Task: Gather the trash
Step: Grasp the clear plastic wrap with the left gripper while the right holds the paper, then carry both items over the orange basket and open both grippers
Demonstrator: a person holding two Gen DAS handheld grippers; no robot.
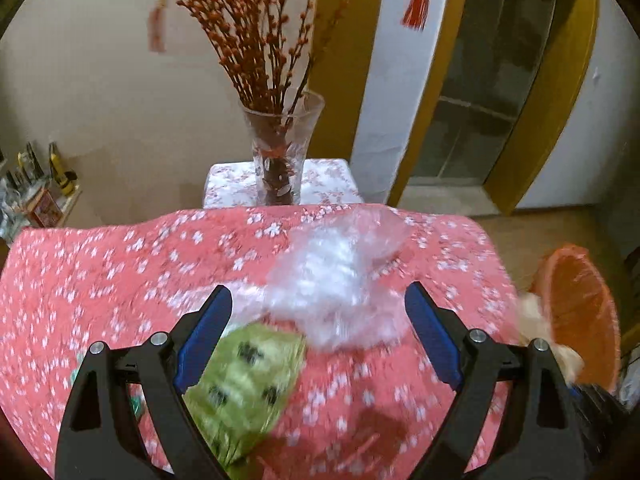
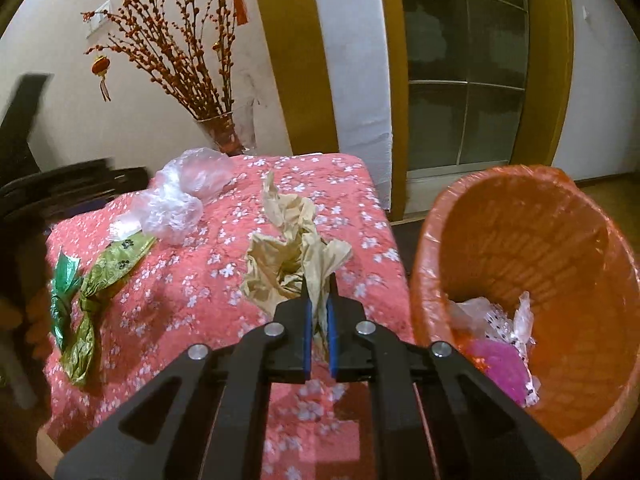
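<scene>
My right gripper (image 2: 319,312) was clamped on the crumpled tan paper (image 2: 288,256) beside the orange bin (image 2: 536,280). My left gripper (image 1: 319,312) hung spread apart over the clear plastic wrap (image 1: 332,276).

Tablecloth (image 2: 224,292): matt pink cloth, white blossom print. Crumpled paper (image 2: 288,256): tan, matt, creased, at 12 o'clock from right gripper (image 2: 319,312); gripper matt black plastic, blue pads (image 2: 306,320), bright metal pins. Clear plastic bag (image 2: 180,196): glossy, wrinkled, 10 o'clock. Green bags (image 2: 92,280): thin glossy film, paw print. Bin (image 2: 532,264): orange plastic weave, glossy liner. Vase (image 1: 280,148): clear cut glass.
</scene>
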